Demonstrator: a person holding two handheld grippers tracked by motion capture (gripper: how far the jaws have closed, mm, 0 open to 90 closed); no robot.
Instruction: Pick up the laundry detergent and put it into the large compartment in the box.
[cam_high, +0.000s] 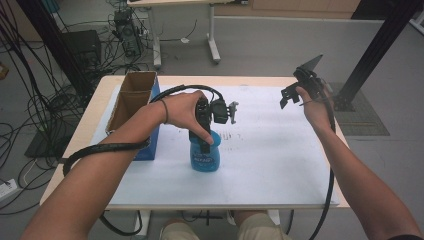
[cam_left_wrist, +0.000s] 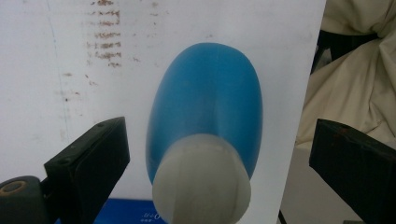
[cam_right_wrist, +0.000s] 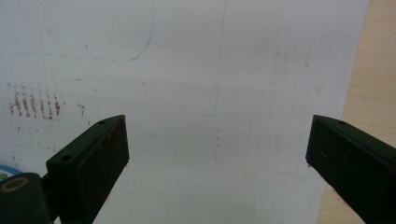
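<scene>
Blue bottle (cam_high: 205, 156) stood upright on the white sheet (cam_high: 270, 150), near the table's front middle, just right of the cardboard box (cam_high: 131, 107). Left gripper (cam_high: 204, 142) hung directly over the bottle, pointing down; in the left gripper view its jaws were spread wide to either side of the pale cap (cam_left_wrist: 201, 182), touching neither cap nor body. Right gripper (cam_high: 290, 97) was held up over the far right of the sheet, well apart from the bottle, jaws wide open, nothing between them.
</scene>
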